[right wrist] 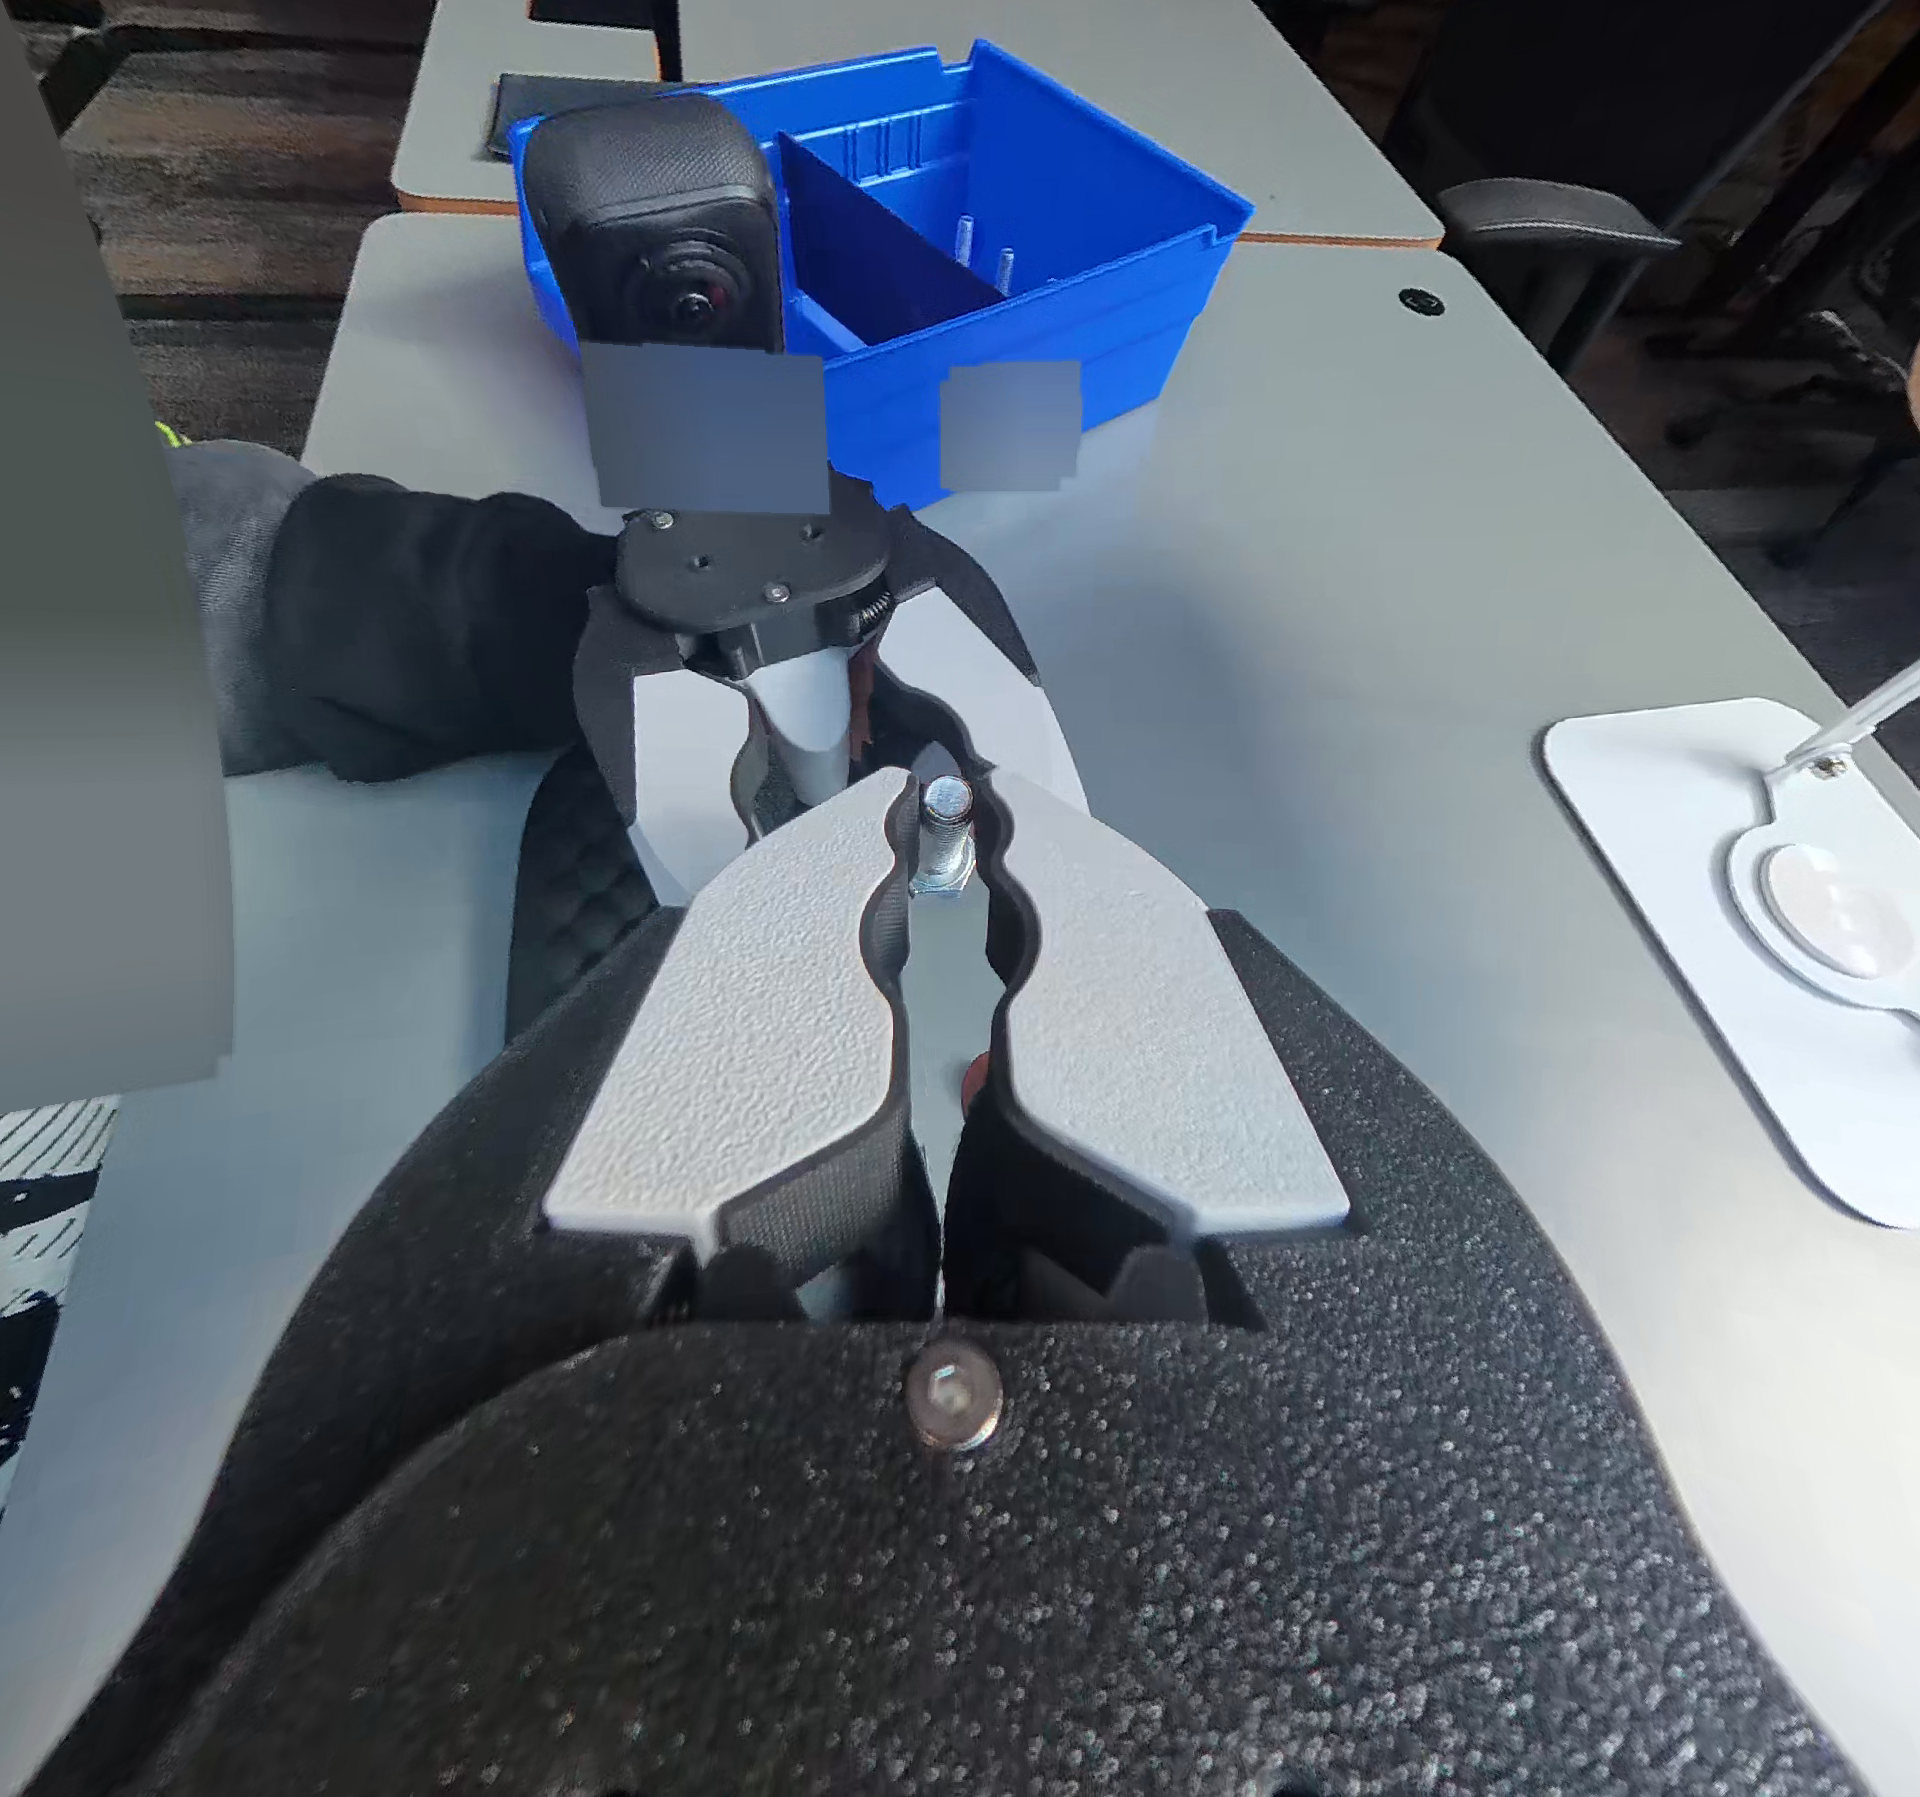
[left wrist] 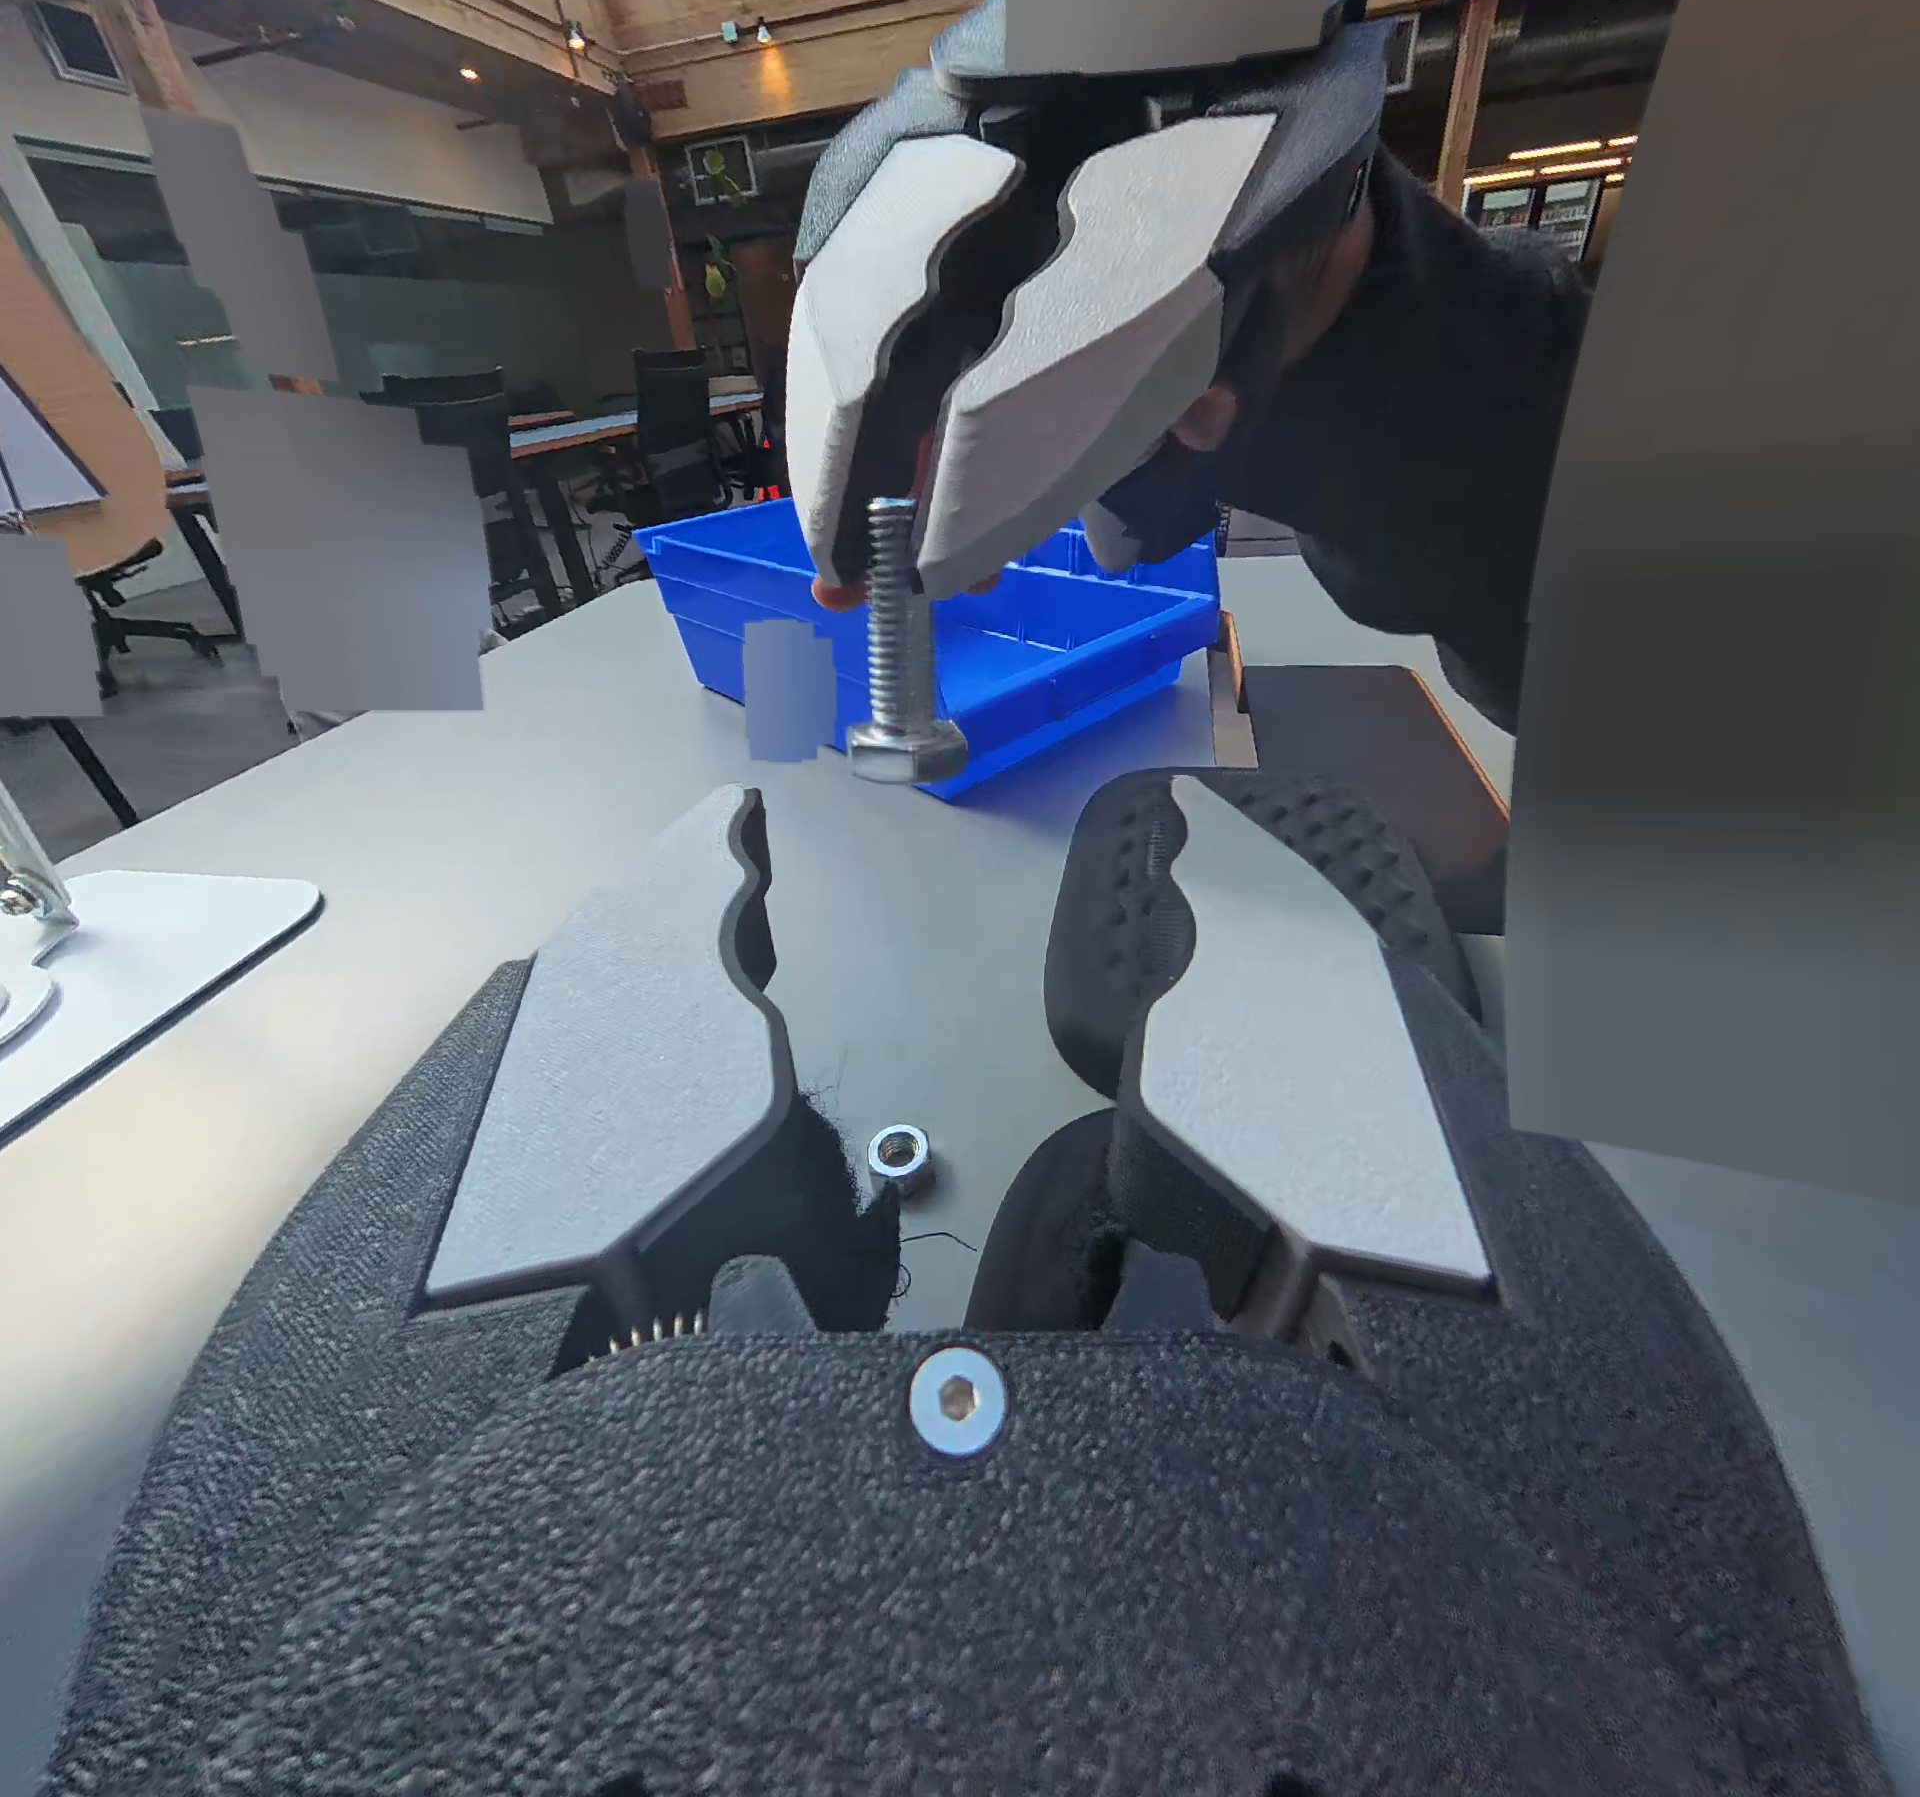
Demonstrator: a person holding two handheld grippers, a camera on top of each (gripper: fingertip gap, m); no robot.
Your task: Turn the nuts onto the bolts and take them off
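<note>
My right gripper (right wrist: 945,791) is shut on the threaded end of a silver bolt (right wrist: 943,838). The left wrist view shows the right gripper (left wrist: 883,568) holding the bolt (left wrist: 902,646) upright, hex head down, just above the grey table (left wrist: 520,760). My left gripper (left wrist: 961,802) is open and empty, low over the table, facing the bolt. A loose silver nut (left wrist: 899,1157) lies flat on the table between the bases of its fingers. In the right wrist view the left gripper (right wrist: 821,739) stands open just beyond the bolt.
A blue divided bin (right wrist: 1143,293) stands behind the grippers, with a few bolts (right wrist: 982,246) upright inside; it also shows in the left wrist view (left wrist: 1039,646). A white stand base (right wrist: 1714,916) lies on the table's right side, seen at the left in the left wrist view (left wrist: 156,947). One gripper's finger ends stand about 5 cm off the other's. About 11 cm separates my left fingertips from the loose silver nut (left wrist: 899,1157).
</note>
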